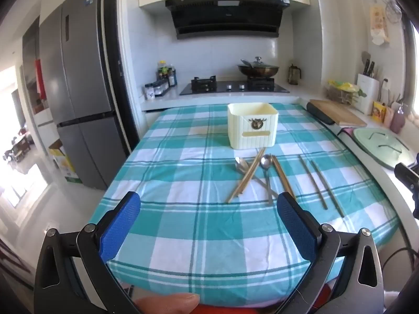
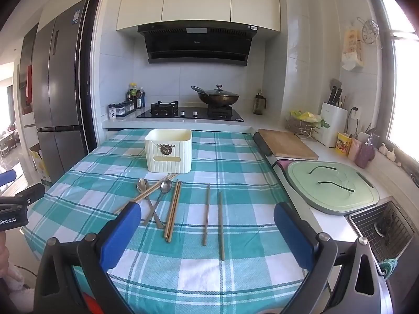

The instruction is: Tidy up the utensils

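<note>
On the teal-and-white checked tablecloth (image 2: 235,282), the utensils lie in a loose row in front of the cream holder box (image 2: 169,150), which stands upright toward the far edge. Two spoons (image 2: 154,196) cross each other under a slanting pair of wooden chopsticks (image 1: 247,175); just beside them lies a second pair (image 2: 172,210), then two darker single chopsticks (image 2: 213,217) set slightly apart. The left gripper (image 1: 209,225) hangs over the near edge of the table, its blue pads spread wide with nothing between them; the utensils sit ahead of it and to the right. The right gripper (image 2: 208,231) is equally wide and empty, with the chopsticks lying below and ahead, apparently untouched. A fingertip (image 1: 167,304) shows at the bottom of the left view.
</note>
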`<state>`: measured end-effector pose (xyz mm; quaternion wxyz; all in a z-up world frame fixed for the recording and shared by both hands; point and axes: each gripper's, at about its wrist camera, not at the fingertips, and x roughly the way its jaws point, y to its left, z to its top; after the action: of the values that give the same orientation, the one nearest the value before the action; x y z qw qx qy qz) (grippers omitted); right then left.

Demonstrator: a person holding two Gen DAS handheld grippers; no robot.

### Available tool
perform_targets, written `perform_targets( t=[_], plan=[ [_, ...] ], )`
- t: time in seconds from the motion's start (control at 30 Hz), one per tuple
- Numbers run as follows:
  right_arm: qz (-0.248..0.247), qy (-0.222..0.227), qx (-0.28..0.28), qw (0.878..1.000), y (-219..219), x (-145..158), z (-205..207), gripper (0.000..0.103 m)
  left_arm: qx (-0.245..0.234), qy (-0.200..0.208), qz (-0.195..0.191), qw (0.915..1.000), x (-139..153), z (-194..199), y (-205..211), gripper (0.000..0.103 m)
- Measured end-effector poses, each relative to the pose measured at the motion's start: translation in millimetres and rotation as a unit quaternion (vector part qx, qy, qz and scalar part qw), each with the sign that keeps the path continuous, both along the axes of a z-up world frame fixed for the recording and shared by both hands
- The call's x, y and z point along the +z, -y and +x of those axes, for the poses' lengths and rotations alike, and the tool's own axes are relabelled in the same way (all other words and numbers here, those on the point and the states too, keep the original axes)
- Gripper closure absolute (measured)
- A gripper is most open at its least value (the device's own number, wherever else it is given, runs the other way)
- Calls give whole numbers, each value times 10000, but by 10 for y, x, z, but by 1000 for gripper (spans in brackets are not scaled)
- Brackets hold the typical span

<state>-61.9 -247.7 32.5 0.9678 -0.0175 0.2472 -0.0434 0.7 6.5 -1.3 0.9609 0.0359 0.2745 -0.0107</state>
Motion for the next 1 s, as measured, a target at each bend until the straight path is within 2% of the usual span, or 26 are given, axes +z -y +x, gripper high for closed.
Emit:
perform_targets(
  t=[1.0],
  plan=[
    [33, -24, 6, 10000, 9, -46, -4, 0, 18, -34, 7, 10000, -80, -3, -54, 0]
  ],
)
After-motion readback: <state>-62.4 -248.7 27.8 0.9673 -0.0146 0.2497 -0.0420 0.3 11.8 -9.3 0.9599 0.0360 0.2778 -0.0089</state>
